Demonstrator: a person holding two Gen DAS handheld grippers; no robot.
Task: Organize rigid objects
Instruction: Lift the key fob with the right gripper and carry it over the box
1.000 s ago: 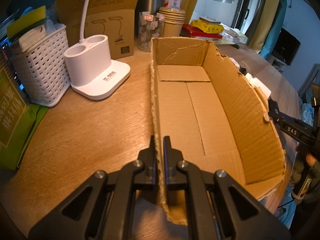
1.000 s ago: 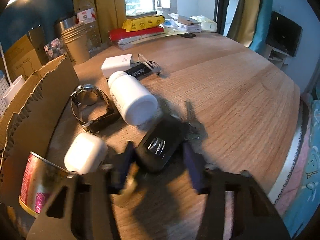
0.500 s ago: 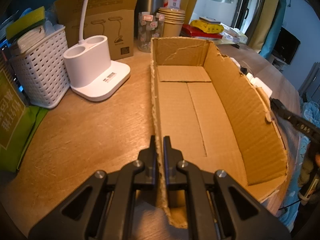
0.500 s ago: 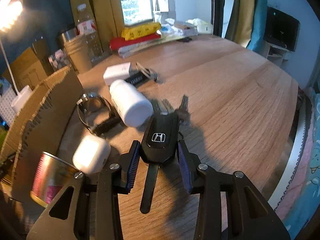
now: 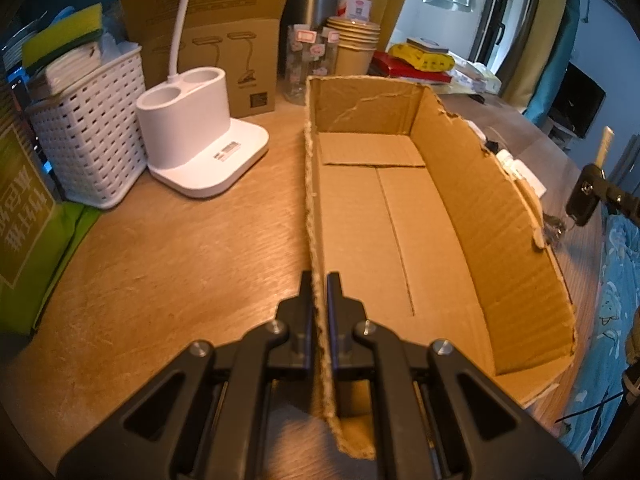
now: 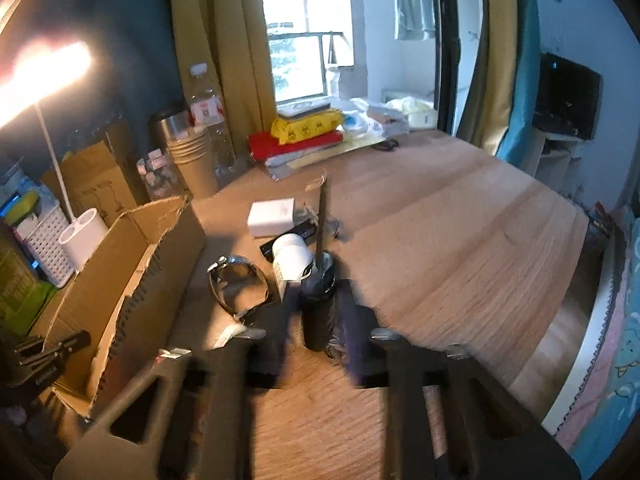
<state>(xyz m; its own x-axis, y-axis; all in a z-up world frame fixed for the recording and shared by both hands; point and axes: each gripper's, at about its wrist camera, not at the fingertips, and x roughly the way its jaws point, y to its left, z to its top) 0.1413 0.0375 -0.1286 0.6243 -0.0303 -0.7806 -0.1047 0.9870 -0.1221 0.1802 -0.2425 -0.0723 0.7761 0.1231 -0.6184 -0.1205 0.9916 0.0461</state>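
The left gripper is clamped on the near left wall of the open cardboard box, whose floor is bare, though its near end is cut off behind the gripper. The right gripper, smeared by motion blur low in the frame's centre, is closed on a black car key with its blade pointing up; the key's logo cannot be read there. On the counter behind it, a white bottle, a watch and a white charger block lie partly hidden by the key and the box wall.
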